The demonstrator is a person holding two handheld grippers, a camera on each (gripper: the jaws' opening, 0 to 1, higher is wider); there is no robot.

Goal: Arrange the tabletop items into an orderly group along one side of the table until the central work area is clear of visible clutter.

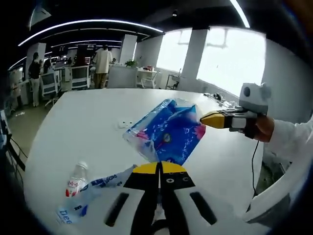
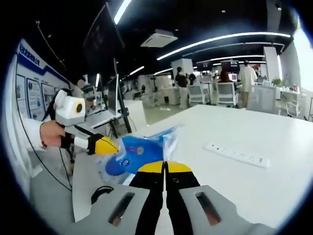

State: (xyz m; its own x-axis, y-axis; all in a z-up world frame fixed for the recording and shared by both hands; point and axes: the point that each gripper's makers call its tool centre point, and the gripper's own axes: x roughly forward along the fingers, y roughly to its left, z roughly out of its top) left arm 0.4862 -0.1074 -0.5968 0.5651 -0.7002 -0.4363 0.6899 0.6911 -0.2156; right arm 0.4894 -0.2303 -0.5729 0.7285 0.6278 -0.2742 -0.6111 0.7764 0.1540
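A wide white bench point(image 1: 88, 122) carries everything, and an open office with desks, chairs and standing people lies beyond it. The biggest thing on the bench is a blue plastic pack of tissues point(image 1: 168, 131) with a patch of pink, lying about mid-bench in the left gripper view and held at two ends. The left hand-held gripper point(image 1: 160, 168) has its yellow-tipped jaws pressed together on the near edge of the pack's wrapping; in the right gripper view it enters from the left point(image 2: 110, 146), its tip touching the pack point(image 2: 134, 154). The right hand-held gripper point(image 2: 165, 167) is likewise clenched on the clear wrapping at the pack's edge, and in the left gripper view its tip point(image 1: 208, 119) meets the pack's far corner. A white power strip point(image 2: 237, 155) lies flat on the bench, apart from the pack. A small plastic bottle point(image 1: 76, 181) with a red label lies near the bench's edge, beside a crumpled clear wrapper with blue print point(image 1: 93, 193).
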